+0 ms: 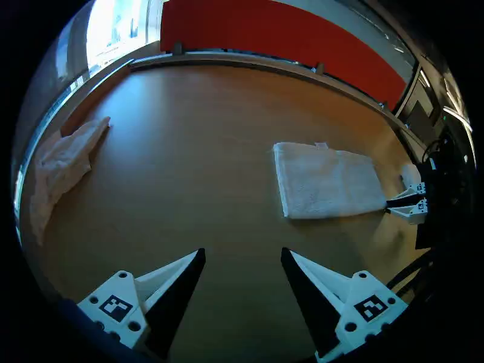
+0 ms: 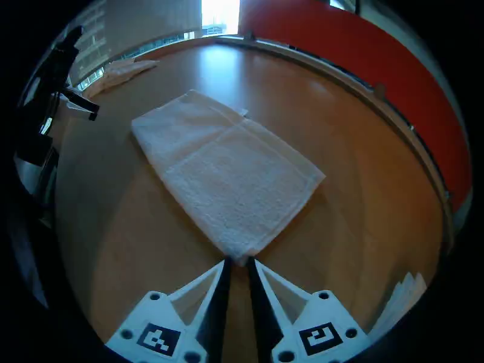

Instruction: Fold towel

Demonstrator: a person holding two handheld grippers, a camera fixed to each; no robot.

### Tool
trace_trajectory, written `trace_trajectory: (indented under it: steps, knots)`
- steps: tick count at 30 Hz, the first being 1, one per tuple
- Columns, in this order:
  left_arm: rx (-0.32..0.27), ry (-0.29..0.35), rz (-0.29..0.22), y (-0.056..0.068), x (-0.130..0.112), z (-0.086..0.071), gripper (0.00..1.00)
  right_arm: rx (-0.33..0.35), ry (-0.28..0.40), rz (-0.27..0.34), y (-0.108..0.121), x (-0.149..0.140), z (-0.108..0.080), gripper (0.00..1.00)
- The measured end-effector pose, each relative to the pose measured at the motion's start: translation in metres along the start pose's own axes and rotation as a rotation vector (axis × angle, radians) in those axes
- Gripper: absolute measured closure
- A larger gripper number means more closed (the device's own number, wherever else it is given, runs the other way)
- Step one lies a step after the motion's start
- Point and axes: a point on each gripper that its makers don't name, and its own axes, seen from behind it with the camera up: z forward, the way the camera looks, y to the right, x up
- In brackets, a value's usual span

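A white towel (image 1: 327, 181) lies folded into a flat rectangle on the wooden table (image 1: 199, 151). In the right gripper view the towel (image 2: 230, 175) stretches away from my right gripper (image 2: 239, 266), whose fingers are nearly together with the towel's near corner pinched between the tips. The left gripper view shows that same right gripper (image 1: 392, 206) at the towel's right corner. My left gripper (image 1: 242, 260) hovers open over bare table, well short of the towel, with nothing between its fingers. It appears far off as a dark shape, the left gripper (image 2: 81, 103), in the right gripper view.
A crumpled pile of white towels (image 1: 60, 163) lies at the table's left edge, seen far off as the pile (image 2: 124, 69). A stack of folded white cloth (image 2: 402, 293) sits by the right gripper. A red wall panel (image 1: 278, 36) runs behind the table's raised rim.
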Motion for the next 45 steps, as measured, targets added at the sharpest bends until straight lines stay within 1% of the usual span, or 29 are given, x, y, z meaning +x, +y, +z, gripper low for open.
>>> trace_trajectory:
  steps: [4,6,11,14,20,23,27,33,39,45]
  knots:
    - [0.012,0.007,-0.001,-0.003,-0.002,-0.005,0.07,0.008,0.004,0.001,0.0,0.001,0.001,0.93]
    - [0.017,0.009,-0.003,-0.005,-0.004,-0.007,0.07,0.009,0.01,-0.002,0.0,0.002,0.001,0.96]
    - [0.031,0.01,-0.004,-0.011,-0.006,-0.01,0.07,-0.009,0.023,-0.015,0.004,0.007,-0.001,0.97]
    - [0.04,0.01,0.0,-0.016,-0.006,-0.012,0.07,-0.016,0.034,-0.022,0.006,0.014,-0.006,0.97]
    - [0.061,0.017,-0.005,-0.029,-0.006,-0.017,0.07,-0.031,0.069,-0.047,0.01,0.044,-0.022,0.97]
    - [0.071,0.023,-0.01,-0.036,-0.006,-0.02,0.07,-0.028,0.091,-0.067,0.01,0.065,-0.03,0.97]
    - [0.082,0.029,-0.015,-0.042,-0.008,-0.023,0.07,-0.031,0.119,-0.111,0.008,0.094,-0.04,0.97]
    - [0.084,0.033,-0.029,-0.046,-0.011,-0.026,0.07,-0.028,0.153,-0.185,-0.001,0.13,-0.052,0.97]
    - [0.087,0.039,-0.038,-0.052,-0.012,-0.029,0.07,-0.025,0.151,-0.226,-0.005,0.142,-0.054,0.97]
    - [0.087,0.043,-0.036,-0.057,-0.014,-0.035,0.07,-0.001,0.154,-0.276,-0.016,0.159,-0.053,0.97]
